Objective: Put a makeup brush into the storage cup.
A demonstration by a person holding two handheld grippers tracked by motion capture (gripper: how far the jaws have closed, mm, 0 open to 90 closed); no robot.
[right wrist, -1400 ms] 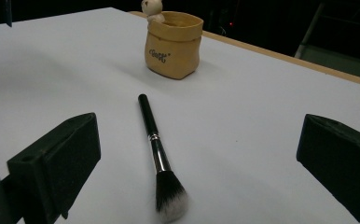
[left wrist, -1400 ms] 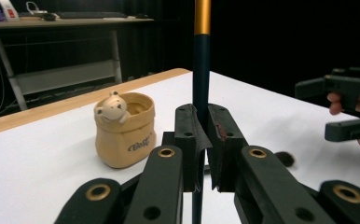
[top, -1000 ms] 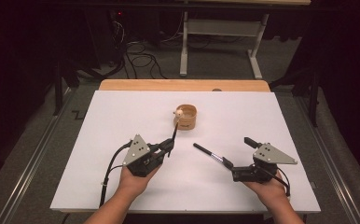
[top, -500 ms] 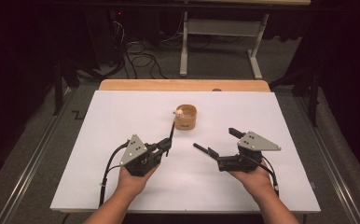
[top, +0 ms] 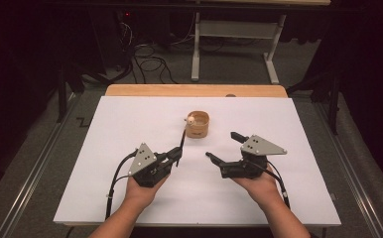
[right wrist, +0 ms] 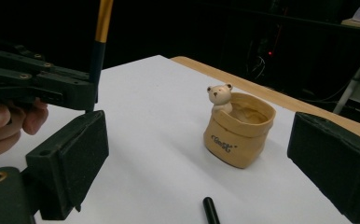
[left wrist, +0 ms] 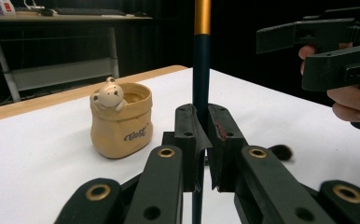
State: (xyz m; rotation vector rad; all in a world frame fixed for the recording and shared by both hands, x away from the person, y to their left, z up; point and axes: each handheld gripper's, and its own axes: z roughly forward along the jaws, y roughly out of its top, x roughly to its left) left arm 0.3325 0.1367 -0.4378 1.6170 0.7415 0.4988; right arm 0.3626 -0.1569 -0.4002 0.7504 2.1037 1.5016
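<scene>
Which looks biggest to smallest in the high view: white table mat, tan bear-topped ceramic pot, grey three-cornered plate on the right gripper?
1. White table mat, by far the largest.
2. Tan bear-topped ceramic pot and grey three-cornered plate on the right gripper: look about alike; the plate sits nearer the camera, so no ranking.

Between my left gripper [top: 175, 157] and my right gripper [top: 224, 148] lies a bare strip of white table [top: 130, 124], open toward the bear pot [top: 198, 124]. The upright pen [left wrist: 200, 70] in my left jaws stands beside that lane
</scene>
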